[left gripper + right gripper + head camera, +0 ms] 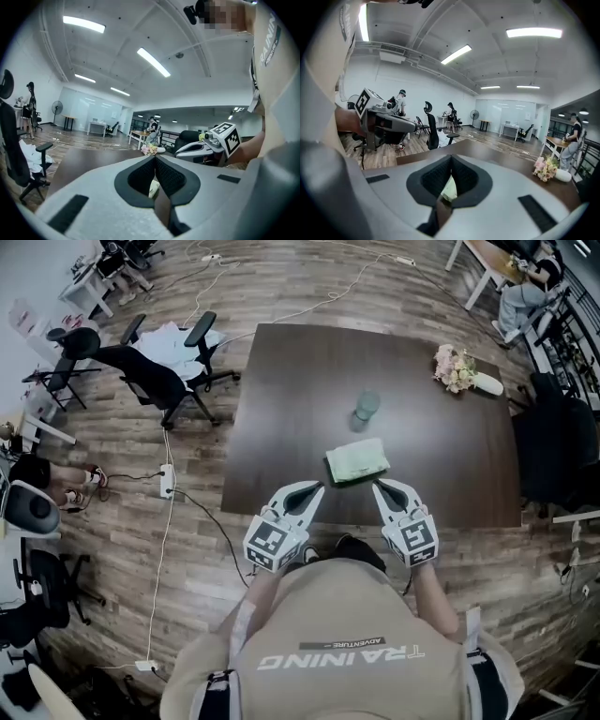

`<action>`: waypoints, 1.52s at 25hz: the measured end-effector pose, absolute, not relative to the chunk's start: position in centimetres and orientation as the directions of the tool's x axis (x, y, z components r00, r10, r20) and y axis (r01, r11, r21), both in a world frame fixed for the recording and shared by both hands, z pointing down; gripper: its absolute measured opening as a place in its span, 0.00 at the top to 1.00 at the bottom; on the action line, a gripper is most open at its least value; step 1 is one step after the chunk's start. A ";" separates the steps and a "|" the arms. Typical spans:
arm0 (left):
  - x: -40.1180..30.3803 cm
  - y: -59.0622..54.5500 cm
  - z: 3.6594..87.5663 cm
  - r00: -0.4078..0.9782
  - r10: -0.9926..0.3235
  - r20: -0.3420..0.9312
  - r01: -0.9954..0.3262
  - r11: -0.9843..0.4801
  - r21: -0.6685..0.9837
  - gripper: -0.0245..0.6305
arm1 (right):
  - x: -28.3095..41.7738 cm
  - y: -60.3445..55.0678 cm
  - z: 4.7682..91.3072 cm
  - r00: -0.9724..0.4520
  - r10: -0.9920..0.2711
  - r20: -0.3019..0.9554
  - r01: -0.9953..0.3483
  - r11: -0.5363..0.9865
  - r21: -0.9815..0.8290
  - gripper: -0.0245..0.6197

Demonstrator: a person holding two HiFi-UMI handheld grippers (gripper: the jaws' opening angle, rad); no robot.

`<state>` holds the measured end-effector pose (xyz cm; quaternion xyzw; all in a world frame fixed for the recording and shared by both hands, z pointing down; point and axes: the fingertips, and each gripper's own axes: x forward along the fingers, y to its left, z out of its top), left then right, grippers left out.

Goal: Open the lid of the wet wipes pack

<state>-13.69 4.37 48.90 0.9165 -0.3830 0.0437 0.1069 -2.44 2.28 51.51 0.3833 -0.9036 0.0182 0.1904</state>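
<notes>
Pale green soft-plastic wet wipes pack near front edge of dark brown wooden table, mid-span; left gripper, right gripper just beside its near corners, jaws together, empty; risk: closed tips shove light pack, lid missed.

Green wet wipes pack near table front edge; left claw, right claw just beside its near corners.

Matt grey moulded plastic on left tongs and right tongs; black, finely ribbed, rubbery pads inside. Just ahead of the tips, pack in soft pale-green film, faintly glossy. Beneath, table of dark, smooth, low-sheen wood. Farther ahead, translucent cup. Floor of worn-looking planks.
</notes>
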 end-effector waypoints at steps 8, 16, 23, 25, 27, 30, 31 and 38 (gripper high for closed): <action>-11.0 2.3 50.9 0.744 -0.636 0.205 -0.668 -0.716 0.201 0.95 | -0.2 0.2 53.6 -0.582 -0.709 0.398 -0.735 0.668 0.116 0.94; -7.3 -3.4 54.0 0.725 -0.620 0.299 -0.684 -0.699 0.209 0.95 | 2.7 -4.4 57.4 -0.613 -0.624 0.485 -0.684 0.726 0.069 0.94; -5.6 -6.1 56.9 0.673 -0.629 0.389 -0.729 -0.653 0.205 0.95 | 2.8 -8.1 58.6 -0.701 -0.530 0.477 -0.549 0.828 0.114 0.94; -5.3 -6.7 57.4 0.660 -0.635 0.401 -0.740 -0.641 0.204 0.95 | 2.7 -9.1 59.2 -0.718 -0.507 0.477 -0.516 0.847 0.124 0.94; -5.3 -7.1 58.0 0.648 -0.636 0.420 -0.750 -0.630 0.203 0.95 | 2.3 -9.9 59.8 -0.732 -0.487 0.476 -0.491 0.862 0.127 0.94; -5.5 -7.1 59.7 0.632 -0.623 0.461 -0.760 -0.615 0.210 0.95 | 2.1 -10.1 61.1 -0.738 -0.458 0.495 -0.460 0.879 0.126 0.94; -5.5 -7.0 60.5 0.628 -0.616 0.476 -0.762 -0.611 0.214 0.95 | 2.0 -10.1 61.5 -0.737 -0.447 0.506 -0.450 0.884 0.127 0.94; -6.6 -7.4 66.7 0.586 -0.590 0.555 -0.790 -0.569 0.229 0.95 | 1.3 -8.8 64.2 -0.722 -0.374 0.582 -0.361 0.921 0.145 0.94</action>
